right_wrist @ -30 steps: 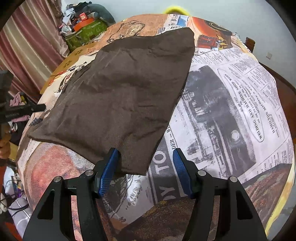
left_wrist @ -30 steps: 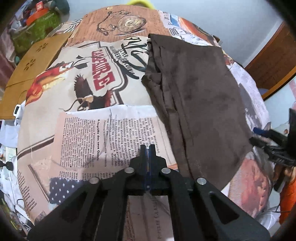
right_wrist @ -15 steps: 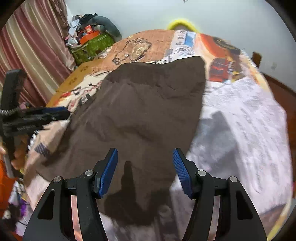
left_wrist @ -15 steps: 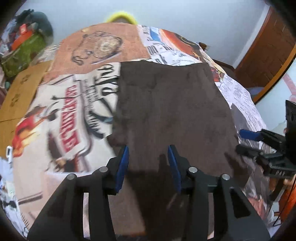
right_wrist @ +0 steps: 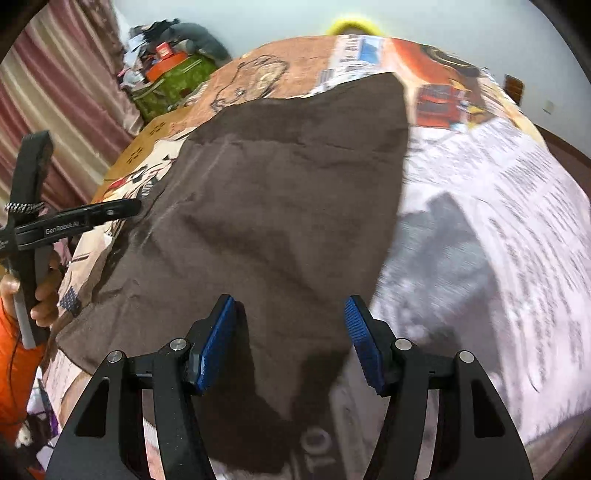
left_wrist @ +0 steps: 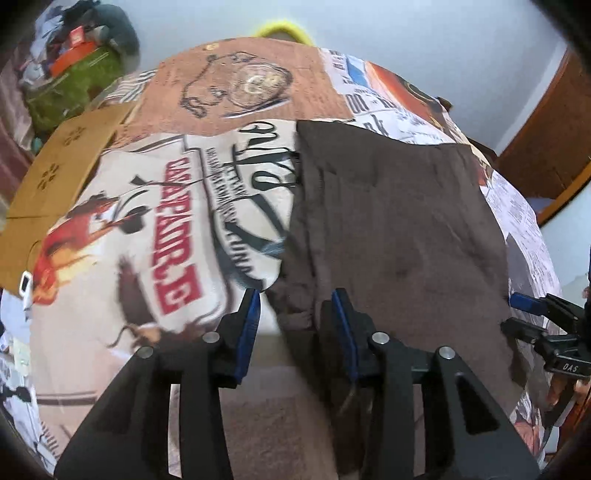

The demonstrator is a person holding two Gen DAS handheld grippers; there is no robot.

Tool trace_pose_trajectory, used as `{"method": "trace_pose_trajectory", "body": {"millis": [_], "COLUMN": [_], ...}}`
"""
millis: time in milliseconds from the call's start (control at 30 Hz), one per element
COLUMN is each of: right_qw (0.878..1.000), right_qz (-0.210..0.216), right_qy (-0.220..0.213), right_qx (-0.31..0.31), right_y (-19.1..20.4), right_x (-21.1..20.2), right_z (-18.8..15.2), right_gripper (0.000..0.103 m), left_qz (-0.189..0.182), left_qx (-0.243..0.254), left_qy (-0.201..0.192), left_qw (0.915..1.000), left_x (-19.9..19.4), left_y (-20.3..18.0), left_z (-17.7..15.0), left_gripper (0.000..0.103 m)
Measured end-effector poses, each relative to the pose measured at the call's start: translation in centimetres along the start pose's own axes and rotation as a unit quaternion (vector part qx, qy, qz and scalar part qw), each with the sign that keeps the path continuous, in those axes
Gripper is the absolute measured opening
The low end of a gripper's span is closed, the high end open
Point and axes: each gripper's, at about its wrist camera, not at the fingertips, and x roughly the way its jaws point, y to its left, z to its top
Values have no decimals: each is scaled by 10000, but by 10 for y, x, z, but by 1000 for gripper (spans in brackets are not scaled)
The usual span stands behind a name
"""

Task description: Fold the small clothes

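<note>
Left claw (left_wrist: 295, 314) and right claw (right_wrist: 290, 328) — both spread wide, nothing gripped between blue pads.

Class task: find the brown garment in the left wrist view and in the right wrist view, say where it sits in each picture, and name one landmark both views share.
Left wrist view: the brown garment fills the centre-right, its left edge between the open left tongs.
Right wrist view: it spans centre-left, its near corner between the open right tongs.
Shared landmark: the yellow object beyond the bed's far edge.
</note>
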Motion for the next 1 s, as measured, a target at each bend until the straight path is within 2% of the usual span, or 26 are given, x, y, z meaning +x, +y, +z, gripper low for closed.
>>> {"method": "trace_pose_trajectory", "body": {"millis": [133, 200, 300, 500, 767, 833, 867, 933, 1000], "right_qw": [9998, 9994, 9989, 9993, 9995, 9993, 9992, 9991, 9992], "right_qz": [-205, -281, -338, -170, 84, 99, 114, 171, 219], "right_qy": [-46, -25, 43, 193, 241, 241, 235, 225, 203], "right_qx": [-73, -182, -313, -258, -193, -275, -297, -310, -277], "right_y": [-3, -1, 5, 6, 10, 14, 15, 17, 17], "right_x": [-17, -23, -27, -23, -13, -10, -9, -8, -7], "right_z": [-13, -19, -29, -41, -41, -43, -43, -43, -43], "right_gripper": [58, 58, 59, 60, 63, 59, 56, 45, 27], "left_qz": [-91, -131, -320, -653, -838, -834, -849, -894, -1034], "left_qx": [44, 80, 83, -38, 349, 321, 284, 218, 148], "left_qy": [86, 199, 422, 544, 630, 633, 630, 608, 604], "left_qw": [9999, 9997, 9986, 9964, 9939, 9940, 9940, 9939, 9927], "left_x": [-15, -16, -16, -15, -6, -1, 0, 1, 0], "left_y": [4, 2, -3, -14, -42, -43, -43, -42, -41], "left_z": [-17, -26, -44, -69, -70, -66, -64, -62, -63], "left_gripper": [43, 52, 52, 55, 55, 50, 43, 30, 18]}}
